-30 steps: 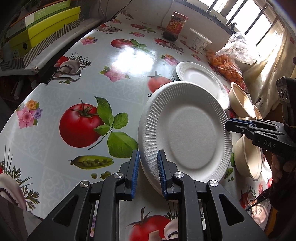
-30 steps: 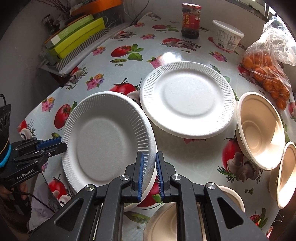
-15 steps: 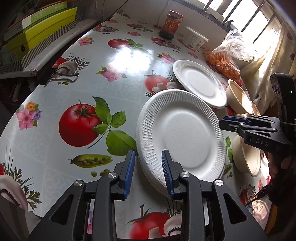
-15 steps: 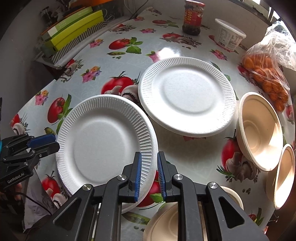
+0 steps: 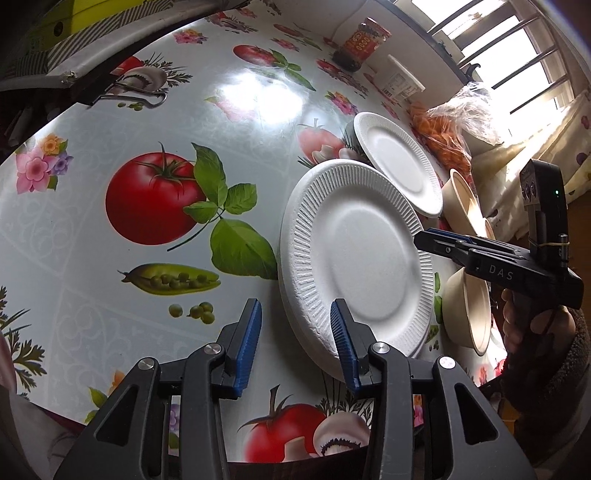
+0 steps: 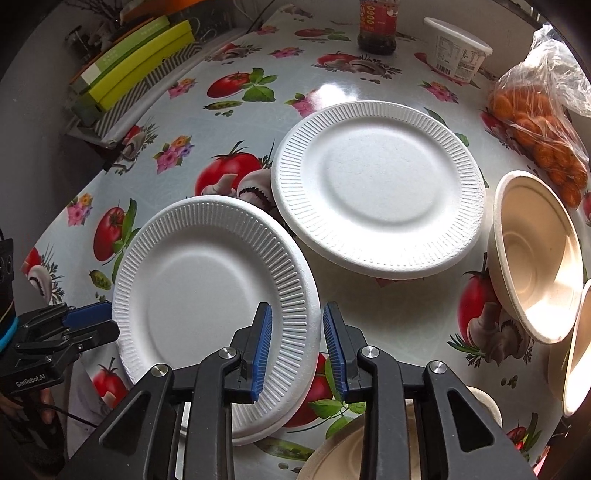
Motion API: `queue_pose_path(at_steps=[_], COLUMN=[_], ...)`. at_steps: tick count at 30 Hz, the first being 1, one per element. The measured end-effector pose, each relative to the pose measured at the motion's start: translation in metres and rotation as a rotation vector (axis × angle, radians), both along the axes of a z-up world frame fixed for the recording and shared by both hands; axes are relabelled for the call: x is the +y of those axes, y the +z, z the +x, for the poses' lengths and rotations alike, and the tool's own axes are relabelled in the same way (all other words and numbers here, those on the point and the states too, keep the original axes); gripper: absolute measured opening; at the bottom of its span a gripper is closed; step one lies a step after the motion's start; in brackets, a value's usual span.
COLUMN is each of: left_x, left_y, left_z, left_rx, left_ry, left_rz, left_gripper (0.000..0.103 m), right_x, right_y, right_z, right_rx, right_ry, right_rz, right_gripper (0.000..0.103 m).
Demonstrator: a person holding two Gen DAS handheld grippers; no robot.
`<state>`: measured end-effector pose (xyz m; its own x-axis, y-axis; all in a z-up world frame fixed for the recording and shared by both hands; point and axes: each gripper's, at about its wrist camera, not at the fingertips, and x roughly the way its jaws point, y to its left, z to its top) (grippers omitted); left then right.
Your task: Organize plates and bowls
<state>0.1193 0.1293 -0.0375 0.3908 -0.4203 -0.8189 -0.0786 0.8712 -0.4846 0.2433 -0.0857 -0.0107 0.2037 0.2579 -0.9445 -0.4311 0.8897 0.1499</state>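
A stack of white foam plates (image 5: pixel 354 254) (image 6: pixel 207 295) lies on the table near its front edge. My left gripper (image 5: pixel 295 341) is open with the stack's near rim between its jaws. My right gripper (image 6: pixel 297 349) is open around the stack's opposite rim. It shows from the side in the left wrist view (image 5: pixel 432 236), and the left gripper shows at the left edge of the right wrist view (image 6: pixel 96 321). A single white foam plate (image 6: pixel 376 188) (image 5: pixel 399 162) lies behind the stack. Beige paper bowls (image 6: pixel 535 254) (image 5: pixel 469 310) stand to the right.
A floral oilcloth (image 5: pixel 155 199) covers the table. At the back stand a sauce jar (image 6: pixel 376 26), a white tub (image 6: pixel 458 55) and a bag of oranges (image 6: pixel 539 125). Green and yellow boxes (image 6: pixel 136 66) lie at the back left. Another bowl (image 6: pixel 351 458) lies under my right gripper.
Both grippers opened and let go of the top plate, which now lies flat on the stack. The left gripper drew back a little.
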Motion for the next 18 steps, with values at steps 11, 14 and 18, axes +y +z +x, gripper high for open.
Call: queue_pose_path(at_steps=[11, 14, 18], left_x=[0.0032, -0.0004, 0.0018], left_y=[-0.0046, -0.0059, -0.0052], left_z=[0.0033, 0.0047, 0.0046], left_rx=[0.017, 0.022, 0.020], left_ry=[-0.026, -0.039, -0.034], left_rz=[-0.090, -0.109, -0.102], left_gripper=[0.040, 0.040, 0.040], right_x=[0.0044, 0.0038, 0.0053], right_y=[-0.0086, -0.0103, -0.0093], right_z=[0.0033, 0.0044, 0.0046], right_rx=[0.056, 0.071, 0.078], right_ry=[-0.024, -0.029, -0.035], right_rz=[0.007, 0.014, 0.031], right_gripper=[0.029, 0.030, 0.032])
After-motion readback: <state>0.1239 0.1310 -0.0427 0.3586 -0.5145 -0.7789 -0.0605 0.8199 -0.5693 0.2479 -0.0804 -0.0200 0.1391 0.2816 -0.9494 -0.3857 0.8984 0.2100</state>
